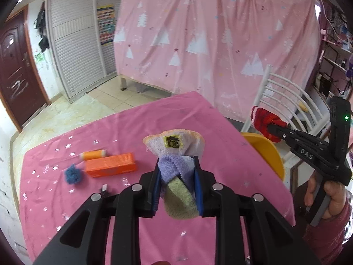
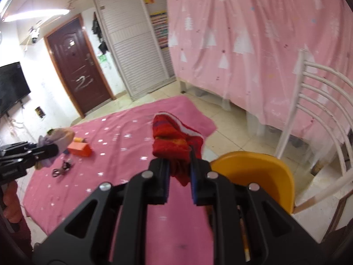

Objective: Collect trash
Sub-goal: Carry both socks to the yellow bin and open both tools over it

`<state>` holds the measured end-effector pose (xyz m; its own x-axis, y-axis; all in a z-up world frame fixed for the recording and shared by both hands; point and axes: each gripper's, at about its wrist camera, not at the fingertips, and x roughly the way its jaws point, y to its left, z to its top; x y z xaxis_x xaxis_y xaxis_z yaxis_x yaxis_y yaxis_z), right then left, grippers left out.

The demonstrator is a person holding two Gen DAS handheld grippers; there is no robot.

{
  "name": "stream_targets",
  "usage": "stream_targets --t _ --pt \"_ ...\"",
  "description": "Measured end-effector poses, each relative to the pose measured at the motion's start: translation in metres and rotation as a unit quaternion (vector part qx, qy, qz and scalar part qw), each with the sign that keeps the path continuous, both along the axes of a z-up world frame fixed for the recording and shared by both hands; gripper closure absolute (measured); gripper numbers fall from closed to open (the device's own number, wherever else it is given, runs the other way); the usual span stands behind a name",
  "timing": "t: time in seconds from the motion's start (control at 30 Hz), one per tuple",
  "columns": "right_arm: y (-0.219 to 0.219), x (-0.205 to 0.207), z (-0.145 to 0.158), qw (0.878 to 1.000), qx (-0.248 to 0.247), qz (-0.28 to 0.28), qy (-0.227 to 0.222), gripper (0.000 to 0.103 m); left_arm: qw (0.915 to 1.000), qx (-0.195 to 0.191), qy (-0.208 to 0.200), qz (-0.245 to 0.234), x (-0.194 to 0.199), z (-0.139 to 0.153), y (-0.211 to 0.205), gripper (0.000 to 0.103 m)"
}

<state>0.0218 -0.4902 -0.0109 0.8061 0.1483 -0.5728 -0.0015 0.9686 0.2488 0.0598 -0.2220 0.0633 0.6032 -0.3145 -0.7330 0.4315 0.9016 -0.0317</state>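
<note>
My left gripper [image 1: 176,172] is shut on a bunched cloth [image 1: 174,145], pale pink on top with a dark stain, lilac and green lower down, held above the pink-covered table [image 1: 123,123]. In the right wrist view that gripper [image 2: 47,151] and its cloth [image 2: 59,137] sit at the left edge. My right gripper [image 2: 179,165] is shut on a red cloth [image 2: 174,139], also held up over the table edge; in the left wrist view it [image 1: 270,127] grips the red cloth [image 1: 262,119] at the right. A yellow bin [image 2: 260,172] stands just right of the table.
On the table lie an orange box [image 1: 110,164], an orange tube [image 1: 92,154], a blue scrap [image 1: 72,174] and a small dark object [image 1: 104,188]. A white chair [image 2: 320,114] stands behind the yellow bin [image 1: 264,152]. A pink sheet [image 1: 209,39] hangs at the back.
</note>
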Motion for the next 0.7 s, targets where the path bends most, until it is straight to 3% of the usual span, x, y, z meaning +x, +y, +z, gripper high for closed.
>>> stream_targets --t 0.1,0.57,0.67,0.7 --pt "-0.019 -0.002 -0.008 0.999 -0.015 -0.028 0.005 0.088 0.9998 0.001 0.006 -0.017 0.001 -0.002 -0.024 0.084" --pt "-0.089 -0.001 -0.048 0.995 0.014 -0.086 0.041 0.088 0.9960 0.004 0.040 -0.079 0.009 -0.018 -0.132 0.084" --pt "-0.096 0.002 -0.058 0.994 0.023 -0.088 0.054 0.082 0.9947 0.002 0.055 -0.087 0.016 -0.026 -0.155 0.084" --pt "-0.098 0.004 -0.062 0.994 0.025 -0.086 0.062 0.073 0.9944 0.002 0.059 -0.087 0.018 -0.029 -0.163 0.084"
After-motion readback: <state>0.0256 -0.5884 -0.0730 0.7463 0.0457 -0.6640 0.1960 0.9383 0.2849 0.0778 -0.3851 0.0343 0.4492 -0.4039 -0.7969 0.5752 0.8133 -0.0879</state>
